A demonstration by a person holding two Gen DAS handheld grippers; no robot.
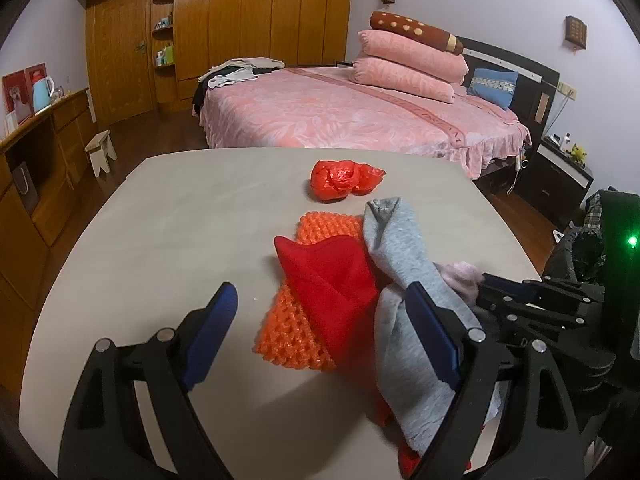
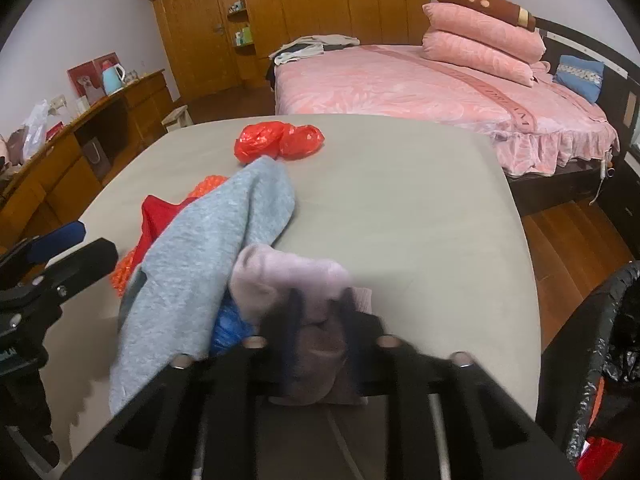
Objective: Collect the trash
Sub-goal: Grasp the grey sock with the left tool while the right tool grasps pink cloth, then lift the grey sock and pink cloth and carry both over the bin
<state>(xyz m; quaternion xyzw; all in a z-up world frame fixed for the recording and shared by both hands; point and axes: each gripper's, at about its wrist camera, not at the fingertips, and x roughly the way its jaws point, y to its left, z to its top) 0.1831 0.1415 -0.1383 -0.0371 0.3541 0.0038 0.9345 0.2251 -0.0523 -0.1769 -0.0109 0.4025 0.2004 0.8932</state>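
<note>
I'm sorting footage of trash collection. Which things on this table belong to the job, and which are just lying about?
Likely part of the job:
- crumpled red plastic bag
- orange bubble-wrap sheet
- pale pink sock, gripped by the right claw
- black-lined bin

Probably lying about:
- grey fleece cloth
- red cloth
- pink bed

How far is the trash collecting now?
Done: the bin holds something red. In hand: the right hand-held gripper is shut on a pink sock; the left hand-held gripper is open. Left: red bag, orange mesh, cloths.
</note>
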